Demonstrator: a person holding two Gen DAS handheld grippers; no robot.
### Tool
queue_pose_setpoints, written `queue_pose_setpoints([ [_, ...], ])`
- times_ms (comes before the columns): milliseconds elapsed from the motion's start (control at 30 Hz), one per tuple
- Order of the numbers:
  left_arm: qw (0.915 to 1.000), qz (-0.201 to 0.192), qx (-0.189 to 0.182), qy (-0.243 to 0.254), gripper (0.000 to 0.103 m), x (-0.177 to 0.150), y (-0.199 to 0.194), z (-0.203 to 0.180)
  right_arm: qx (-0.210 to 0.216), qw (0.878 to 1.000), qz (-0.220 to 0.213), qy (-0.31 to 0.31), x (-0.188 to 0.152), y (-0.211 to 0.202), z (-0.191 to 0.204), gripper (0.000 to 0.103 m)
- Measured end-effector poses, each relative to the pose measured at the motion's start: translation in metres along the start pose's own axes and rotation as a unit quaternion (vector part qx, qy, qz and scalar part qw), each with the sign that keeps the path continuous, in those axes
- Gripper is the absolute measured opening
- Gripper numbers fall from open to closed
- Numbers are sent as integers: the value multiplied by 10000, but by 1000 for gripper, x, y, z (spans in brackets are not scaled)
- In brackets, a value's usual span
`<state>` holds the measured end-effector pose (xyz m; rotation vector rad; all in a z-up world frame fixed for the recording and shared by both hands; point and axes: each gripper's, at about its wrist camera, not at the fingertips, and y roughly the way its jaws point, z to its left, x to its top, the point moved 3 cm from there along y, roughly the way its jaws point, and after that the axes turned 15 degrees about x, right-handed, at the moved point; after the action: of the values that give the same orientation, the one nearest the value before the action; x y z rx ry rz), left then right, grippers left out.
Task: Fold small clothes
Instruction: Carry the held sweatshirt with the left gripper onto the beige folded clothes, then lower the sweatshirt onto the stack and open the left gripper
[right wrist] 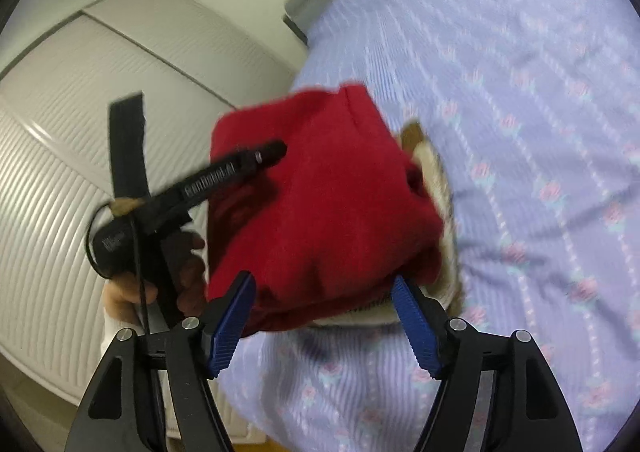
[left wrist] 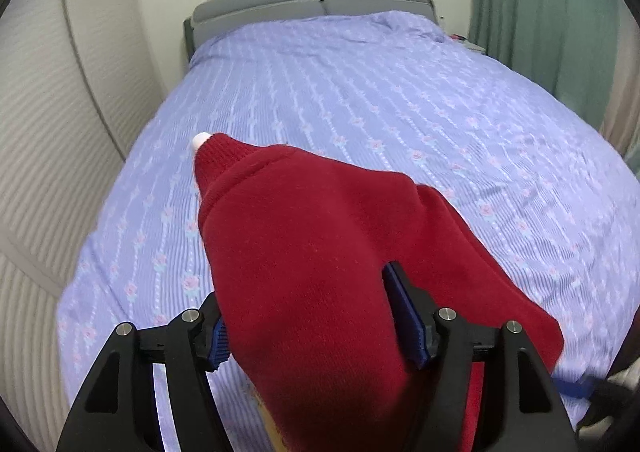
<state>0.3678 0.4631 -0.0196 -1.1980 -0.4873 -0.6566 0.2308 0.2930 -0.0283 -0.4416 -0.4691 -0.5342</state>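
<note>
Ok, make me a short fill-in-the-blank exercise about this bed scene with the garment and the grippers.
1. The garment is coloured ____.
2. It lies on a bedspread that is ____ with small flowers.
3. The headboard behind is ____.
4. The pads of the right gripper are ____.

Missing words: red; purple; grey; blue

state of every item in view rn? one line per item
red garment: bunched on the bed, partly folded, lying between both grippers' fingers
left gripper: open, fingers astride the garment
right gripper: open, garment edge between its fingers
bedspread: spread over the bed, lightly wrinkled
</note>
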Motion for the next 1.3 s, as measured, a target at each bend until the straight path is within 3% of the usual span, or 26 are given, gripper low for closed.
queue_pose_setpoints([
  [167,9999,125,59,-34,67,-7,-4,-2,-276,9924,-926,-768,21,-31,14,80],
  [200,9999,98,60,-88,67,-7,-5,-1,-309,9912,-915,-907,27,-27,17,80],
  [333,9996,181,172,-142,68,-1,0,-2,-769,9868,-358,-1378,45,1,2,80],
  [433,9975,481,151,-488,76,6,12,0,-855,9894,-122,-1171,41,4,-17,80],
  [500,9940,788,84,-750,77,8,20,4,-836,9913,277,-977,32,13,-30,79],
  [633,9865,995,-15,-1304,77,8,15,24,-736,9913,402,-1012,29,18,-27,79],
  [700,9787,867,-104,-1860,79,7,1,43,-699,9906,459,-1079,33,18,-23,79],
  [767,9719,486,134,-2301,88,3,-29,65,-628,9913,498,-1042,32,22,-20,79],
  [867,9695,-228,3,-2441,96,-20,-77,74,-496,9924,532,-996,36,29,-19,79],
  [900,9665,-438,-93,-2526,96,-42,-97,72,-485,9924,543,-993,38,32,-20,79],
  [967,9683,-674,-106,-2404,97,-71,-118,61,-467,9924,557,-989,38,31,-19,79],
  [1033,9758,-958,309,-1940,97,-105,-134,39,-411,9936,554,-889,37,29,-19,79],
  [1133,9845,-969,887,-1164,96,-141,-131,0,-364,9943,543,-838,38,29,-23,79],
  [1267,9920,-656,749,-779,86,-167,-104,-33,-369,9937,533,-915,39,29,-28,79],
  [1300,9914,-657,823,-778,78,-168,-98,-37,-369,9936,522,-929,41,30,-29,79],
])
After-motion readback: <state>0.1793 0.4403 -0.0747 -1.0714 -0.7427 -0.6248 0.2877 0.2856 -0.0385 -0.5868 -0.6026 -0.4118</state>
